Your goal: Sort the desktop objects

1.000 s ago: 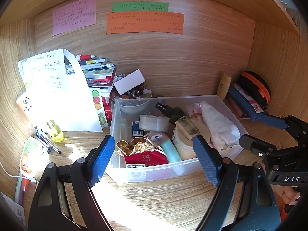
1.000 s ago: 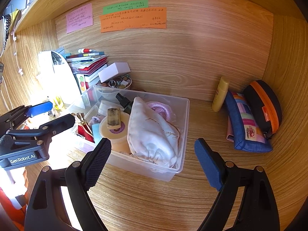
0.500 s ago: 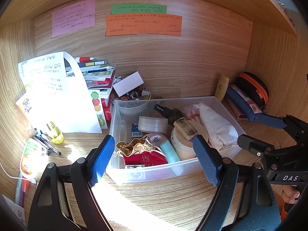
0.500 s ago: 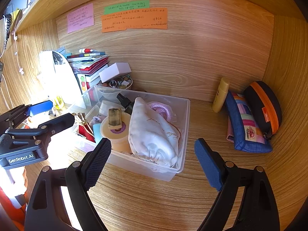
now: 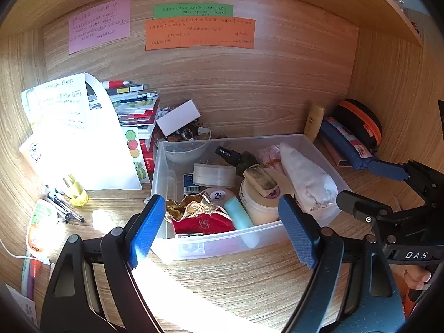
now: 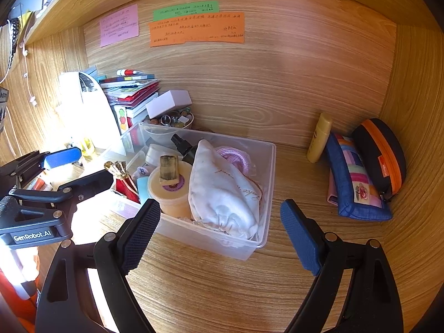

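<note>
A clear plastic bin point(image 5: 227, 240) point(image 6: 263, 191) sits on the wooden desk, filled with a white cloth pouch point(image 5: 305, 177) point(image 6: 222, 191), a cream jar point(image 5: 258, 202) point(image 6: 172, 191), a red and gold pouch point(image 5: 199, 216), a tape roll point(image 5: 213, 174) and a dark spray bottle point(image 5: 233, 156). My left gripper point(image 5: 224, 233) is open and empty, just in front of the bin. My right gripper point(image 6: 222, 233) is open and empty at the bin's near right corner. Each gripper shows in the other's view.
A blue patchwork pouch point(image 6: 355, 183), a black and orange case point(image 6: 383, 155) and a yellow tube point(image 6: 319, 136) lie at the right wall. A stack of books point(image 5: 133, 102), a white box point(image 5: 177, 116), a bowl of trinkets point(image 5: 183, 138), pens point(image 5: 63, 205) and papers stand at the left.
Both grippers have drawn back and up very slightly. Nothing was taken or let go.
</note>
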Demonstrator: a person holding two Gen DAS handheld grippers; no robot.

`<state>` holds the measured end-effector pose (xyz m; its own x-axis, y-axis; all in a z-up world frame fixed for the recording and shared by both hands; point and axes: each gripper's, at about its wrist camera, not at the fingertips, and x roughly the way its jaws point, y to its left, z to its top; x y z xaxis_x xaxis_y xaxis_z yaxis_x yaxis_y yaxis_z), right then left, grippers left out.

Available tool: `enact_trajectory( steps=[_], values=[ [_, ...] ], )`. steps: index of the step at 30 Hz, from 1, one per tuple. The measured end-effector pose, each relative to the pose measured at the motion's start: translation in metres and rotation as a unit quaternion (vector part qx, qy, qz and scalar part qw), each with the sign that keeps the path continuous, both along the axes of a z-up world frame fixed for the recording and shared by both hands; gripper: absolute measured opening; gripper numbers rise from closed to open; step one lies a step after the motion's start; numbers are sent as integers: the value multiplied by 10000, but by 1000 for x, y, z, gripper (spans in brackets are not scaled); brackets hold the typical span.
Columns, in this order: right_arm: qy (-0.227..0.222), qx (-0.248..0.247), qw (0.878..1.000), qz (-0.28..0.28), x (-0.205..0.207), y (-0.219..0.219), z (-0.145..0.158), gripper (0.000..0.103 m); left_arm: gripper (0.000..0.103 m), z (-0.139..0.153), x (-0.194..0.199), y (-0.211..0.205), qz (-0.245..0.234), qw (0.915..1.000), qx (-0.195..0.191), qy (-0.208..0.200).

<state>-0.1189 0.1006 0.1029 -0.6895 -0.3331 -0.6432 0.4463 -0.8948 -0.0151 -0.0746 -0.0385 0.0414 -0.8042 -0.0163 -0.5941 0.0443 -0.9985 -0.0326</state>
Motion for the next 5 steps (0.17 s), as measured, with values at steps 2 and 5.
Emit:
enact_trajectory(
  steps=[2, 5],
  values=[
    [-2, -1, 10000, 1, 0, 0, 0, 87, 84, 1, 1, -1, -12, 10000, 14, 39],
    [-16, -8, 10000, -12, 2, -1, 0, 87, 84, 2, 2, -1, -3, 10000, 7, 31]
  ],
)
